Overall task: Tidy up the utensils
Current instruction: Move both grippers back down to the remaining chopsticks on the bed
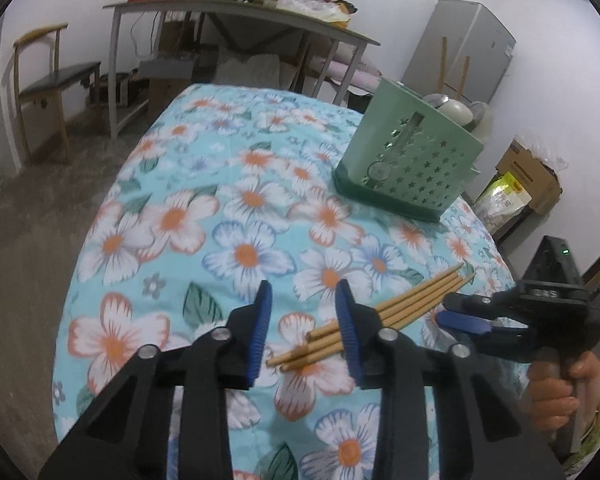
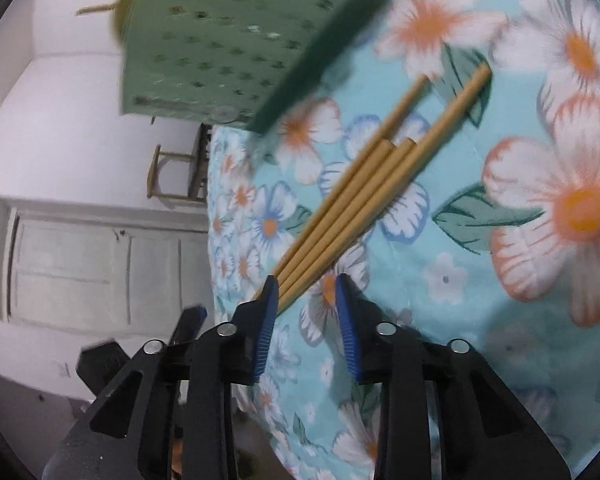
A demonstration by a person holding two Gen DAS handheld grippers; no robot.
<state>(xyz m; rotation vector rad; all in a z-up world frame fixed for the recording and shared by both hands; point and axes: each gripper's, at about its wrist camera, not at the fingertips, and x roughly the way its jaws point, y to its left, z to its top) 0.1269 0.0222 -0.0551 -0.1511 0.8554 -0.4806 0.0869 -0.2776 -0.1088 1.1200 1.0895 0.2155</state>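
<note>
On the floral tablecloth we see wooden chopsticks lying near the green utensil holder; the left view alone shows the left gripper spread and empty, the right view the right gripper parted about their tips without pinching them.

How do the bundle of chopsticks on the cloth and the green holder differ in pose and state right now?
The chopsticks lie flat in a loose bundle; the green holder stands upright. The chopsticks are plain tan sticks; the green holder is star-perforated and already holds utensils. The chopsticks lie near both grippers; the green holder sits farther back. Both rest on the floral cloth.
</note>
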